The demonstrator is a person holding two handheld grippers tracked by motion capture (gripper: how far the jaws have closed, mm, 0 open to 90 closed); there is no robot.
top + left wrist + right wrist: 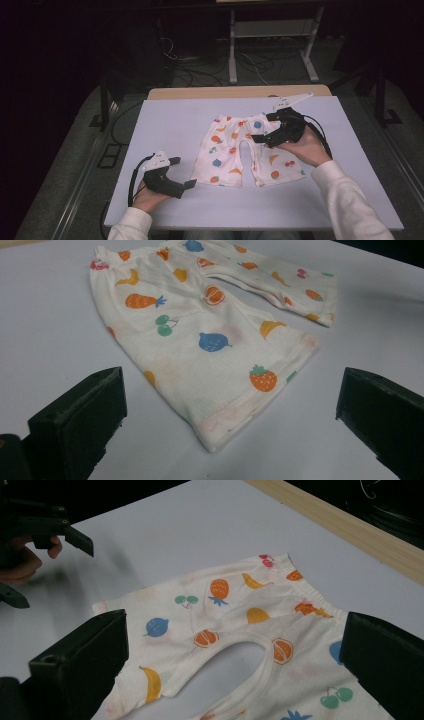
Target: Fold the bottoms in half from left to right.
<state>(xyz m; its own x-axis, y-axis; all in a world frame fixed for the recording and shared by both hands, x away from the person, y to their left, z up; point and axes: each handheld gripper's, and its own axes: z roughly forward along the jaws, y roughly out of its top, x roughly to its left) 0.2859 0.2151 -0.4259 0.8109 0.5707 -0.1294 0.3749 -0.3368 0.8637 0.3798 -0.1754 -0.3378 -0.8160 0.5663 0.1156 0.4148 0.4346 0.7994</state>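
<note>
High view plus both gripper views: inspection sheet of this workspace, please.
Surface: pale lavender tabletop, wooden strip at far edge.
Job's things: white fruit-print cotton shorts, flat, waistband away from person.
Clutter: nothing seen.
Grippers: left gripper open, beside near left leg hem; right gripper open, above the shorts' waistband end.
Cables: black cable trails from left gripper; loose cables on floor.
Surroundings: dark room, white table frame beyond.

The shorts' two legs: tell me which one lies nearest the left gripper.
The leg on the left in the high view, its hem just beside the open left gripper. In the left gripper view its strawberry-printed hem lies between the jaws; the other leg lies beyond, by the right gripper.
</note>
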